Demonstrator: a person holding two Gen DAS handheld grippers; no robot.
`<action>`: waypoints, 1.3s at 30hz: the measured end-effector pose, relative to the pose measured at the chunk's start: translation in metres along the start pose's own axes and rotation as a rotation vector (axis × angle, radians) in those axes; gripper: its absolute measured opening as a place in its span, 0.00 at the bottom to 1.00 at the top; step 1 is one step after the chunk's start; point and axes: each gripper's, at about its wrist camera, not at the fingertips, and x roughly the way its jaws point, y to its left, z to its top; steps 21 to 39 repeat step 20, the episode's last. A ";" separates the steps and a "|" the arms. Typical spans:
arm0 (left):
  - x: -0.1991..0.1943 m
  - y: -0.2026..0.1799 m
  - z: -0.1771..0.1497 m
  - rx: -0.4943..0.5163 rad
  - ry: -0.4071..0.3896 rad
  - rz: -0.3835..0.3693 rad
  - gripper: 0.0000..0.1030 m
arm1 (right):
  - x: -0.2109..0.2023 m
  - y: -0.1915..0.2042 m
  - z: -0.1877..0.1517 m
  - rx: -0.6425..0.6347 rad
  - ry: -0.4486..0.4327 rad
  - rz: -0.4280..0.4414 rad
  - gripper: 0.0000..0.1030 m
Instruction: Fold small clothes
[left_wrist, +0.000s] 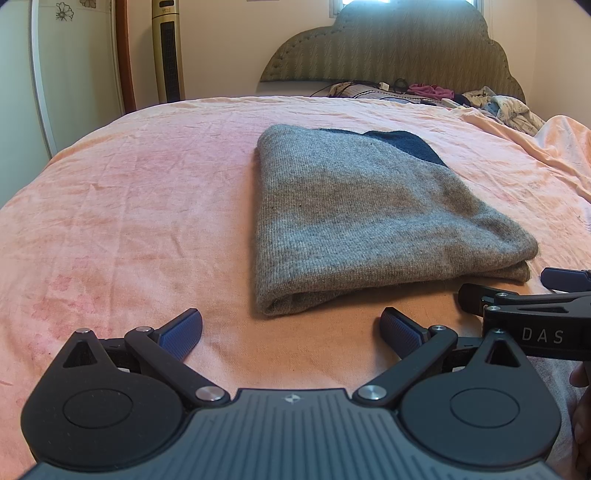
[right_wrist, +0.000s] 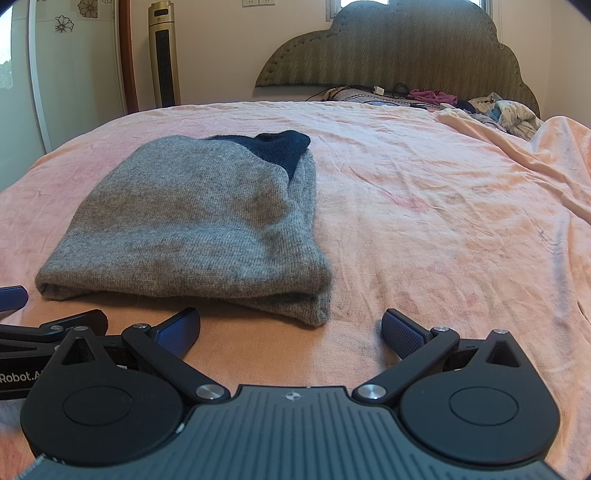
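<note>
Grey sweater (left_wrist: 354, 221) folded into a neat, thick bundle, lying flat on the pink bed (left_wrist: 129, 206), a dark blue part peeking out at the far end

Looks nearly done, maybe one more fold or a little tidy left, hard to say

Left gripper (left_wrist: 291, 328) just in front of the near folded edge, fingers (left_wrist: 181, 332) spread wide, holding nothing

Right gripper (right_wrist: 291, 328) close beside it, fingers (right_wrist: 402, 332) spread wide too, nothing between them, near the sweater's right corner

Far away by the headboard (left_wrist: 399, 44): a messy pile of clothes (left_wrist: 509, 107) and some cables (left_wrist: 369, 85)

Tall fan (left_wrist: 168, 48) by the wall

Nothing in the way between the fingers and the sweater
</note>
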 end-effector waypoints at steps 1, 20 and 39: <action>0.000 0.000 0.000 0.000 0.000 0.000 1.00 | 0.000 0.000 0.000 0.000 0.000 0.000 1.00; -0.006 0.002 -0.002 -0.025 -0.015 0.017 1.00 | 0.000 0.000 0.000 0.000 -0.001 -0.001 1.00; -0.006 0.002 -0.002 -0.025 -0.015 0.017 1.00 | 0.000 0.000 0.000 0.000 -0.001 -0.001 1.00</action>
